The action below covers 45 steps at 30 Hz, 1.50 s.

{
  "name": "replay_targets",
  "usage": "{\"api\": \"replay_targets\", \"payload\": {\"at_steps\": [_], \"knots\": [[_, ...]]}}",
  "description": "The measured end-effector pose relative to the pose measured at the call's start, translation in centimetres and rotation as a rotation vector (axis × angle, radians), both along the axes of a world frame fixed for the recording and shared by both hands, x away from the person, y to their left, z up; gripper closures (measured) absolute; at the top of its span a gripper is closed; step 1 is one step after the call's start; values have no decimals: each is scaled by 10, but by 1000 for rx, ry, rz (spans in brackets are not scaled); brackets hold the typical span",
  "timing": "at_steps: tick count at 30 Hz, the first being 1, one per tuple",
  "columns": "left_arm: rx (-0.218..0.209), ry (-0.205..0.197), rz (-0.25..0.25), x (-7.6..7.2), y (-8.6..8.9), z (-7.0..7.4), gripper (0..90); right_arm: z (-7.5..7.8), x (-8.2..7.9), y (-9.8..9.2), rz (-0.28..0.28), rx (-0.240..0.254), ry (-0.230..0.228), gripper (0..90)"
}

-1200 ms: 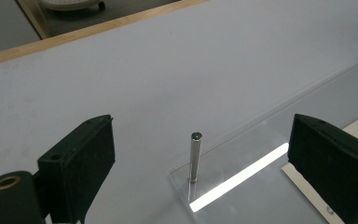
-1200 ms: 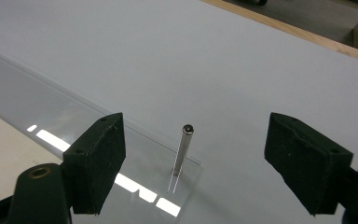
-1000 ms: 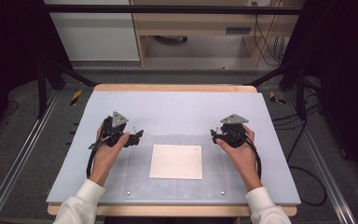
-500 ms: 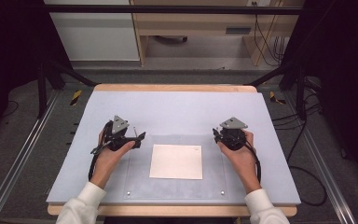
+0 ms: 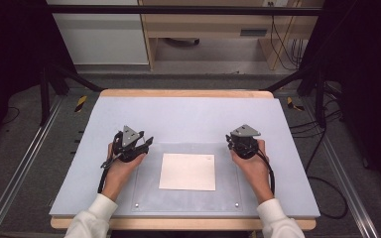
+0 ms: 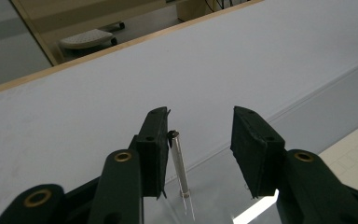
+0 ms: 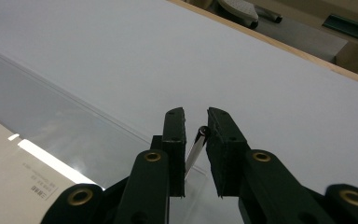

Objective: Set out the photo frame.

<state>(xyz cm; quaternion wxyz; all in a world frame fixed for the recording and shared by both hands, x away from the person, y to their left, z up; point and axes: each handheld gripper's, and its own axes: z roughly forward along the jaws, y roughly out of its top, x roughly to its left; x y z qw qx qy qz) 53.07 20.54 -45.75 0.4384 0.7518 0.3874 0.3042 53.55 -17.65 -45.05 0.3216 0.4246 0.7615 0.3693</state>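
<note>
Both forearms in white sleeves come in from the near edge of the worktop [image 5: 188,114], each hand wrapped around the body of its tool and set down at a far corner of the clear plate [image 5: 228,193] that lies on the pale surface. The left claw [image 5: 146,142] points forward and towards the middle, the hand angled inward. The right claw [image 5: 230,141] sits at the far right corner of the plate, the wrist running almost straight back to the sleeve.

In the left gripper view a thin metal pin [image 6: 179,168] stands up from the plate's corner between the jaws. It is right against the inner face of the left-hand jaw, while the right-hand jaw is well apart from it; the jaws have just been closing and remain apart.

In the right gripper view a second metal pin [image 7: 196,149] leans between the jaws, which have just been closing and now stand narrow; whether both pads press it I cannot tell.

A white sheet of paper [image 5: 187,171] lies flat on the plate between the two hands.
</note>
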Motion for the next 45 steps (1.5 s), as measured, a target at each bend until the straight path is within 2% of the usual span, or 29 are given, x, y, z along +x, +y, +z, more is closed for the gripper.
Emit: {"api": "replay_targets", "payload": {"at_steps": [5,7,10,16,19,21,26,27,33,37,45], "knots": [[-12,16,22,1,2,-4,616,-1,2,0,-6,2,-1,812],[4,23,26,2,2,-5,634,-1,2,0,-6,1,-1,822],[-2,30,44,5,3,-7,673,-1,2,0,-13,7,4,829],[-31,50,43,8,5,-7,765,1,3,0,-17,18,15,837],[-20,53,49,9,5,-6,820,2,5,-1,-13,11,23,839],[-22,54,50,9,6,-5,829,2,5,0,-16,11,27,840],[-18,84,49,11,6,-3,841,4,6,0,-19,12,41,844],[-17,89,51,11,6,-2,843,5,6,0,-27,22,61,848],[-7,127,45,14,6,2,846,8,9,-1,-19,29,91,854],[-10,147,42,16,6,4,849,11,12,-1,-23,41,132,858],[-7,156,38,17,7,5,849,13,14,-1,-27,42,150,858]]}}
